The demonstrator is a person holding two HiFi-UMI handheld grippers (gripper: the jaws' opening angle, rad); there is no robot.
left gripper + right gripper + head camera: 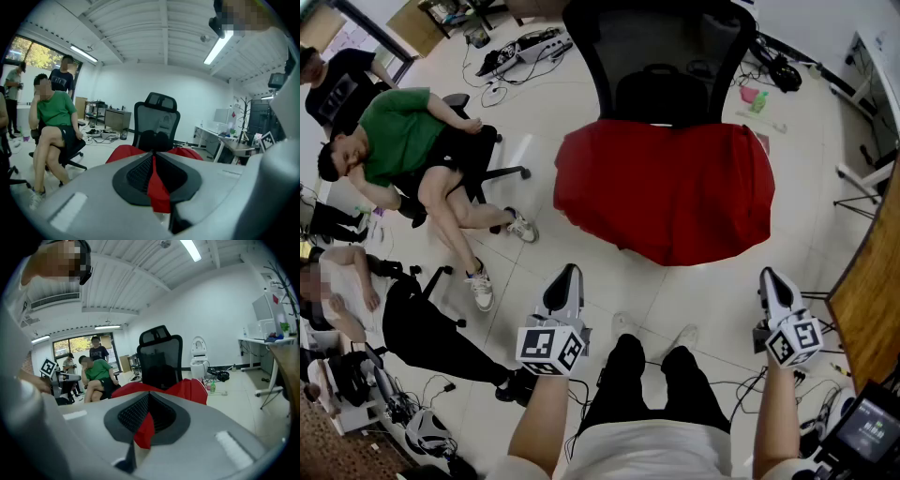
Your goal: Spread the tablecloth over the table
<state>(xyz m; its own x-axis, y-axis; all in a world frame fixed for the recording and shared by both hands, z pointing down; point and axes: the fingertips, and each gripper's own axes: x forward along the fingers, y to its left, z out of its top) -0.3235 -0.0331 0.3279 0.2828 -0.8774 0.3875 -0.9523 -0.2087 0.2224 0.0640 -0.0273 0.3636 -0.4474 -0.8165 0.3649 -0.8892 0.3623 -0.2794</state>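
Observation:
A red tablecloth [666, 192] is draped over a small table ahead of me, and its edges hang down all round. The same cloth shows in the left gripper view [123, 152] and the right gripper view [192, 390], beyond the jaws. My left gripper [565, 279] and right gripper [772, 279] are held low near my body, well short of the cloth, both pointing toward it. Each has its jaws together with nothing held, the left gripper [153, 157] and the right gripper [149, 399] alike.
A black mesh office chair [661, 56] stands right behind the covered table. A person in a green shirt [403, 136] sits on a chair at the left, legs stretched out. A wooden desk [872, 291] runs along the right edge. Cables lie on the floor.

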